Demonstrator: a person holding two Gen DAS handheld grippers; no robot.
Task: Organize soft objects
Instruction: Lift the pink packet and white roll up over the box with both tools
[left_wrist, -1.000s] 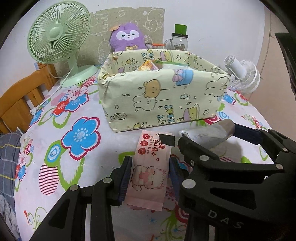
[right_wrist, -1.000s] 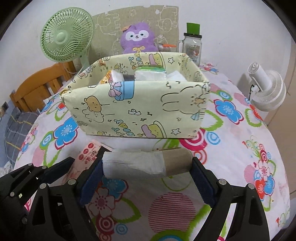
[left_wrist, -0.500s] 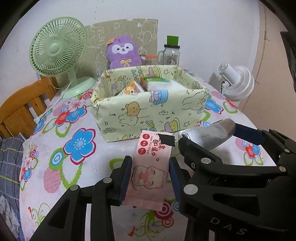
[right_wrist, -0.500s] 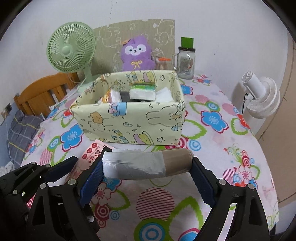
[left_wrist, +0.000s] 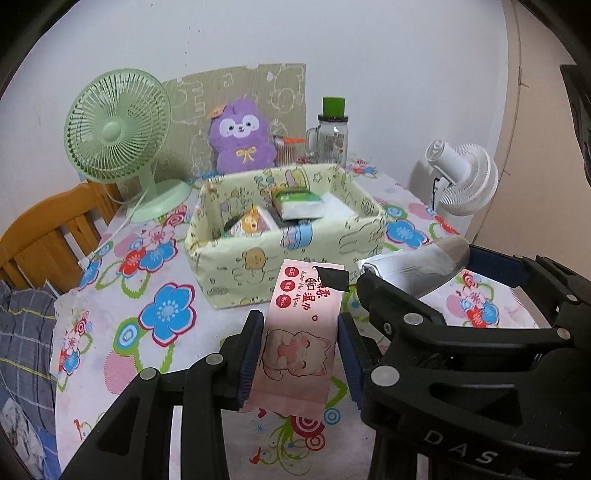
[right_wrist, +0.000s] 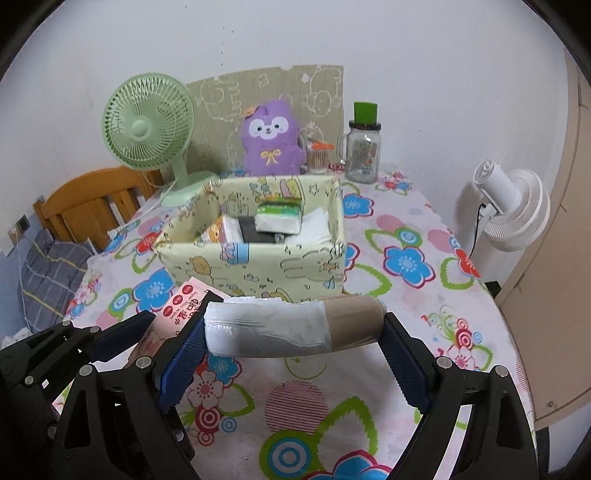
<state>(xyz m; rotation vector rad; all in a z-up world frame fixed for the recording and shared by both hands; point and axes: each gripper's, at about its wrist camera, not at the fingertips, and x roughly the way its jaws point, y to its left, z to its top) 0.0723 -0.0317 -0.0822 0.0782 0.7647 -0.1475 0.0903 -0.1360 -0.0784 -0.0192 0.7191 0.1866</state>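
Observation:
My left gripper (left_wrist: 299, 354) is shut on a pink wet-wipes pack (left_wrist: 299, 332) with a cat picture, held above the table. My right gripper (right_wrist: 291, 354) is shut on a roll of grey bags on a cardboard core (right_wrist: 291, 328), held endwise between the pads. The roll also shows in the left wrist view (left_wrist: 417, 266); the pack shows in the right wrist view (right_wrist: 184, 306). Ahead stands a yellow cartoon-print fabric box (left_wrist: 258, 258), also seen in the right wrist view (right_wrist: 207, 262), with a green tissue pack (right_wrist: 279, 218) and other packs inside.
A green desk fan (left_wrist: 118, 140), a purple plush (left_wrist: 240, 140), a glass jar with green lid (left_wrist: 332, 136) and a toothpick holder stand behind the box. A white fan (right_wrist: 513, 210) is at the right, a wooden chair (right_wrist: 92, 206) at the left. Flowered tablecloth (right_wrist: 406, 258).
Both grippers have risen and pulled back from the box with their loads still held; the box now looks smaller and its inside shows.

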